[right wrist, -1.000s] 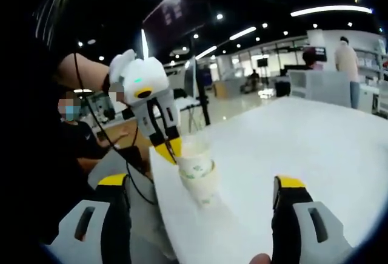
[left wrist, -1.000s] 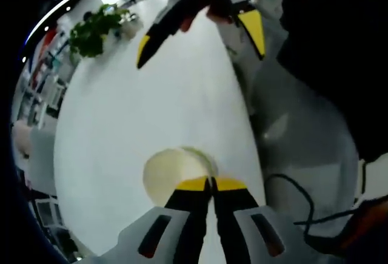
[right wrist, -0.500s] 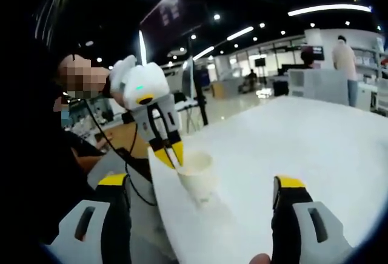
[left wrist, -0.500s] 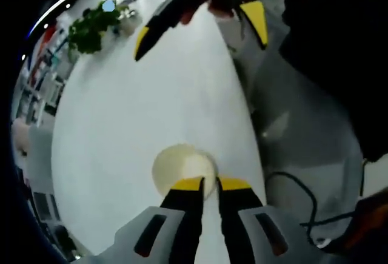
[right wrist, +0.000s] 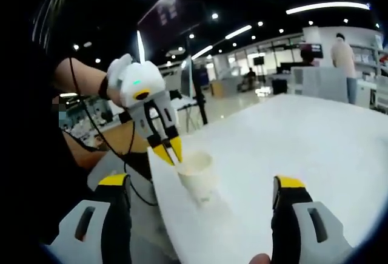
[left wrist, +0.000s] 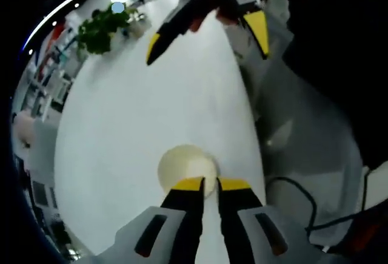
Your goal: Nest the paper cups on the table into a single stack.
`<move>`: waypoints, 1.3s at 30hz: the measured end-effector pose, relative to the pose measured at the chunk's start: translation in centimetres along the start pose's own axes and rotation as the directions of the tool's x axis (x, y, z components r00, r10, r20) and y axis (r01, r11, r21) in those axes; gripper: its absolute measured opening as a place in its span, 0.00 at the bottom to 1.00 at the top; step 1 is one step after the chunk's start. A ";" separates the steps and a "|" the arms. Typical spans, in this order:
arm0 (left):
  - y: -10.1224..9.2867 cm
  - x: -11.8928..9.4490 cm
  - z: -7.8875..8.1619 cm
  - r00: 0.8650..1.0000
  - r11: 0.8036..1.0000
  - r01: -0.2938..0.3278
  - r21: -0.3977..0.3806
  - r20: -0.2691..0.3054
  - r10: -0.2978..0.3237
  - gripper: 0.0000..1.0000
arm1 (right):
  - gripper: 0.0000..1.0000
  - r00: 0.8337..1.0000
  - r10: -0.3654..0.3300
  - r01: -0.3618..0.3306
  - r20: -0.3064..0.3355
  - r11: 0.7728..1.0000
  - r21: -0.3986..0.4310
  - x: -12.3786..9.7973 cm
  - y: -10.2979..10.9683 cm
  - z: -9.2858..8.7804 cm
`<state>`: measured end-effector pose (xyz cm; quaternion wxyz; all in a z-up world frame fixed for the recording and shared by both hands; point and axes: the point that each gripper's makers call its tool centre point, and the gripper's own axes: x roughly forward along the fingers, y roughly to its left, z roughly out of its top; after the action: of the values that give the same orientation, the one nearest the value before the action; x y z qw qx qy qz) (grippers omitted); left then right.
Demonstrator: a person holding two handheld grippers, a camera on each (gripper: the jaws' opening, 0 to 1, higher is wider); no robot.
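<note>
Left gripper view | cup stack (left wrist: 187,170) just beyond slightly parted fingers (left wrist: 188,184) | right fingers (right wrist: 291,182) spread

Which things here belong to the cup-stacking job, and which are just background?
Job:
- paper cup stack
- left claw beside its rim, slightly open
- right claw, wide open
- white table

Background:
- potted plant
- black cable
- person standing far off

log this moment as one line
left gripper: open at paper cup stack rim | right gripper: open, apart | white table
</note>
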<state>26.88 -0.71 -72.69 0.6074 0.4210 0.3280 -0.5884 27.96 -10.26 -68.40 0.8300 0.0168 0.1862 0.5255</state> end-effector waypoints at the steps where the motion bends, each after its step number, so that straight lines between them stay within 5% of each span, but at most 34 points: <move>1: 0.0 -0.1 0.0 1.000 1.000 0.000 0.000 0.001 0.000 0.06 | 0.95 1.000 0.000 0.000 -0.001 1.000 -0.004 0.0 0.0 0.1; 14: -0.4 -1.3 -0.4 0.998 0.996 -0.041 -0.078 0.044 0.044 0.18 | 0.95 1.000 0.013 -0.013 -0.019 1.000 -0.018 0.6 0.4 0.0; 17: -0.4 -1.5 0.4 0.991 0.987 -0.046 -0.151 0.120 0.064 0.24 | 0.96 1.000 0.015 -0.015 -0.023 1.000 -0.019 0.8 0.5 -0.1; 21: -0.5 -1.6 -0.6 0.992 0.985 -0.068 -0.160 0.093 0.083 0.29 | 0.96 0.999 0.018 -0.019 -0.030 1.000 -0.025 0.9 0.6 -0.2; 39: -0.2 -2.6 -1.8 0.975 0.949 -0.129 -0.288 0.140 0.175 0.43 | 1.00 0.996 0.023 -0.027 -0.085 0.999 -0.046 1.2 0.8 -1.0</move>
<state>26.57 2.08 -71.13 0.7288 0.3061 0.3229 -0.5206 27.35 -9.02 -69.50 0.8150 -0.0226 0.2083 0.5402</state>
